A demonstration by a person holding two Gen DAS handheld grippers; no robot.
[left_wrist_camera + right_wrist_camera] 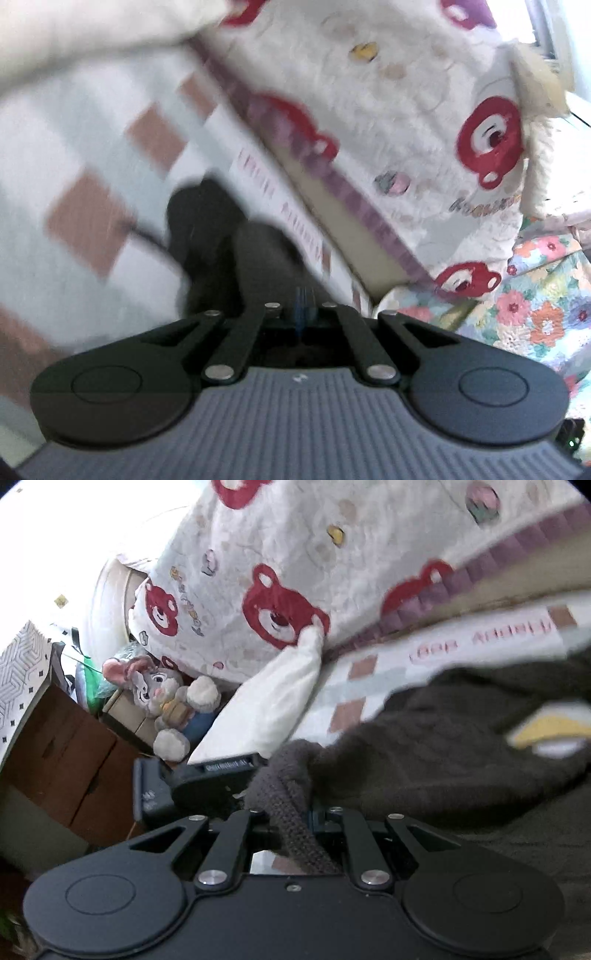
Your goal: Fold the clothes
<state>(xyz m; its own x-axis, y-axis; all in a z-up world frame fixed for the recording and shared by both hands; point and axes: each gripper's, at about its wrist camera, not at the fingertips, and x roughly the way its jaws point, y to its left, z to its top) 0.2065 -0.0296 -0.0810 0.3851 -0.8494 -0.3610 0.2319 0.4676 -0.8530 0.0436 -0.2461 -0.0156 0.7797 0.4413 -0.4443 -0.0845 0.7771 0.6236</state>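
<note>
Dark knit sweater (443, 753): on checked bedsheet (369, 664), ribbed edge pinched in right gripper (295, 812). Left gripper (295, 295): closure indeterminate, blurred. Sheet lettering illegible. Bear-print blanket (295, 572) beyond sweater.

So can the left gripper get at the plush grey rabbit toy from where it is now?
Probably not. The plush grey rabbit toy sits beside brown cardboard boxes off the bed's edge, and it does not show in the left wrist view at all.

I see pink lettering on the checked bedsheet (480, 638) and print on the bear blanket (280, 565), both too blurred to read.
</note>
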